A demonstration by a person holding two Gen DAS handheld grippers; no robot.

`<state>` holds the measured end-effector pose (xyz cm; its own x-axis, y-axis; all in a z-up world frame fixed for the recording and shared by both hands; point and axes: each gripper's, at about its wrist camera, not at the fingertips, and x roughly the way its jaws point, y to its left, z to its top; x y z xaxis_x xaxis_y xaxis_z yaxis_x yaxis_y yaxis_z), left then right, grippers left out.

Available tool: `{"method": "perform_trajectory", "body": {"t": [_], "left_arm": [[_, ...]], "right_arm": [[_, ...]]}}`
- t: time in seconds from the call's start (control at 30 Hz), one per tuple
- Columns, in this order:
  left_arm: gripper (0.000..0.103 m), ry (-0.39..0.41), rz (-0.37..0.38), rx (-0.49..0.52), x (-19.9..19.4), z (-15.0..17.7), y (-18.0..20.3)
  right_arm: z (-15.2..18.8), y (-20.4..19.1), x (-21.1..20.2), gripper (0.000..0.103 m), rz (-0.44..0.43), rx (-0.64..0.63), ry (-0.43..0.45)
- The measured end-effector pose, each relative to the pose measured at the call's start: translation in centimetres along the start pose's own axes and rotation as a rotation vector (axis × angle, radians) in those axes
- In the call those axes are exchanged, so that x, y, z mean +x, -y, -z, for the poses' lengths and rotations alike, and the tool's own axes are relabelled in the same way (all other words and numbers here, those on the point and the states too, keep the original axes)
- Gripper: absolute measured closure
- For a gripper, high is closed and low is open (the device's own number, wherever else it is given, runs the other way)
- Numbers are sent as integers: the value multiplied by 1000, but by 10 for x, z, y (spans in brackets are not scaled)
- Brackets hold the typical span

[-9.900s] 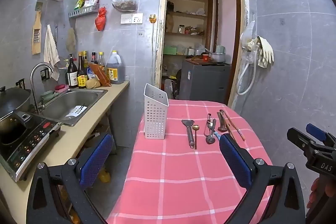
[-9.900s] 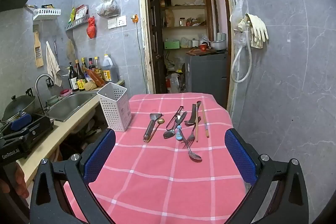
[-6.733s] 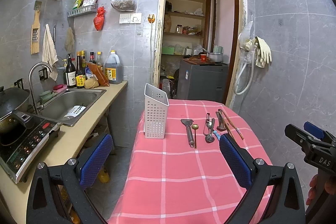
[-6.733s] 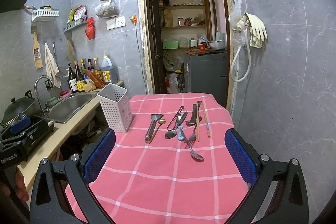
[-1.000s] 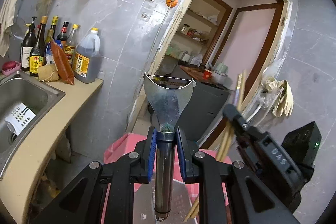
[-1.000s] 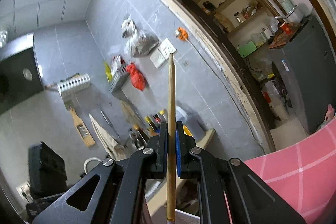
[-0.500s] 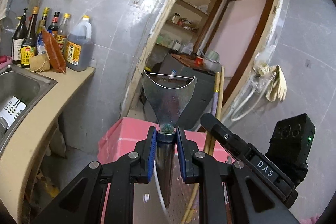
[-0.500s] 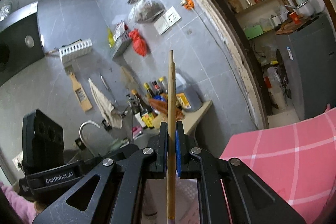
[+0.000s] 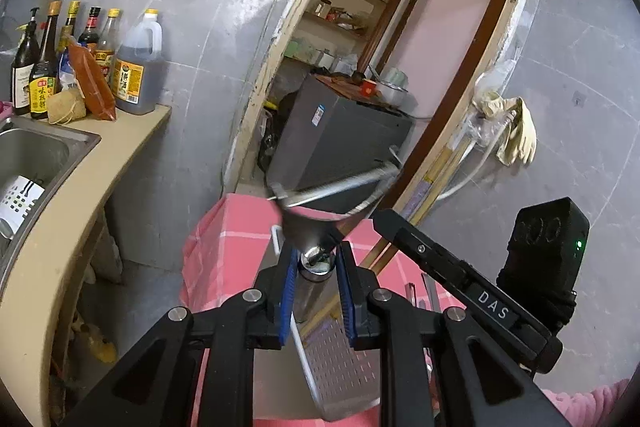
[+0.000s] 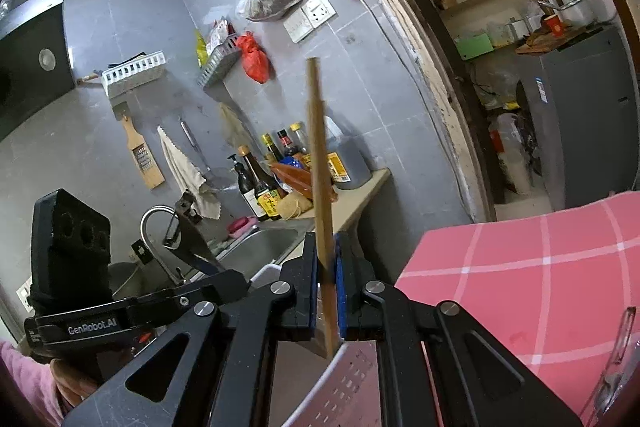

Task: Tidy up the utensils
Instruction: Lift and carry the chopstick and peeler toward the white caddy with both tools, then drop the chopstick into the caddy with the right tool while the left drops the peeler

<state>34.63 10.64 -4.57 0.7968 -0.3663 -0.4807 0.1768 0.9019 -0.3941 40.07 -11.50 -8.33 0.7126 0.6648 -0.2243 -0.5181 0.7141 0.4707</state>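
Left gripper [image 9: 316, 269]: I see my two blue pads standing narrow at lower centre of the left view, the peeler's handle between them; it has tilted, so I cannot tell how firmly they press.
Peeler [image 9: 320, 203]: one, metal; its round handle end sits between the pads and its Y-shaped head with the blade bar leans up and right, blurred.
Right gripper [image 10: 326, 287]: my jaws are easing apart at lower centre of the right view, with the chopsticks between the pads, leaning against the right-hand one.
Chopsticks [image 10: 320, 163]: they look like one wooden stick in the right view; I cannot count them there. They rise tilted toward the upper left, and the lower end dips into the holder.
Utensil holder [image 9: 344, 359]: one white perforated plastic box, directly under both grippers at the bottom of each view.
Table [image 10: 520, 259]: one, pink checked cloth, right of my right gripper; a few utensils lie at its lower right edge, too blurred to count.
Counter [image 9: 96, 163]: left side of the left view, with a steel sink.
Bottles [image 9: 136, 67]: about six at the upper left, one of them a large jug.
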Motion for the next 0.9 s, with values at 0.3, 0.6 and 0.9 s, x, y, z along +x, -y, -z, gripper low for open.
{"method": "perform_trajectory", "body": {"t": [0.3,0.6,0.9], "left_arm": [[57,-19,13,27,-14,1,9],[43,68,-39,9,-41,-4,18],[3,217,-156,51,-70,-6,64]], "right_arm": [[-6,-1,-10,72,19,16,3],[-20,-11,-41,51,76,1,72],[-43,-17,-121,4,240,-66,185]]}}
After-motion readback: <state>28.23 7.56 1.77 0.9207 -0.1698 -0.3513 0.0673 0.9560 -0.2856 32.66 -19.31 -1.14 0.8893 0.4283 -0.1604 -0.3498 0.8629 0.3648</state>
